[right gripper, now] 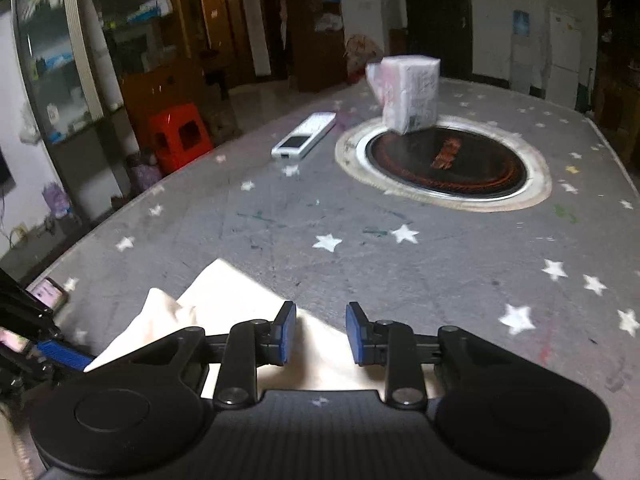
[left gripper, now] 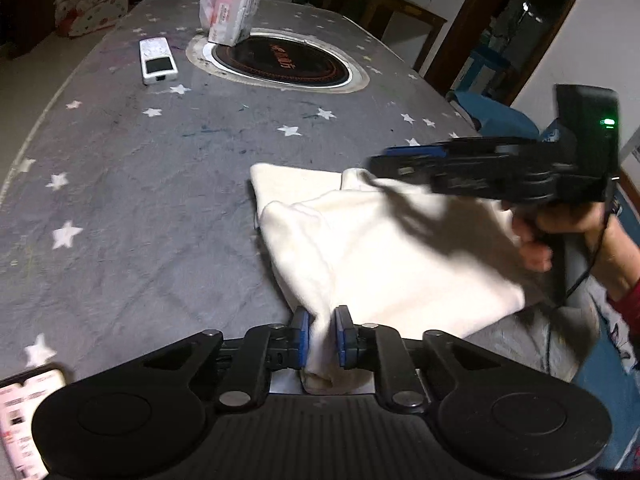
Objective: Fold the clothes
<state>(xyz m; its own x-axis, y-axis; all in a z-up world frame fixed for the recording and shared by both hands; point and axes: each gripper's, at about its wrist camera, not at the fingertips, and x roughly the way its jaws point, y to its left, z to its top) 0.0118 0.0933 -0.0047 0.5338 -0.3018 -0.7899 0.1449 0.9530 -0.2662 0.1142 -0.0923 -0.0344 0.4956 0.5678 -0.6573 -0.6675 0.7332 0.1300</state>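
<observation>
A cream-white garment (left gripper: pixel 384 248) lies partly folded on the grey star-print tablecloth (left gripper: pixel 140 184). My left gripper (left gripper: pixel 322 334) is shut on a bunched corner of the garment at its near edge. My right gripper (right gripper: pixel 321 332) is open and empty, hovering above the garment (right gripper: pixel 240 308). It also shows in the left wrist view (left gripper: pixel 400 166), held over the garment's far right part. The garment's right side is hidden under the hand and gripper.
A round black induction hob (left gripper: pixel 280 60) is set into the table's far middle, with a wrapped white box (left gripper: pixel 234 10) at its edge. A white remote (left gripper: pixel 158 61) lies left of it. A phone (left gripper: pixel 28 412) lies at the near left edge.
</observation>
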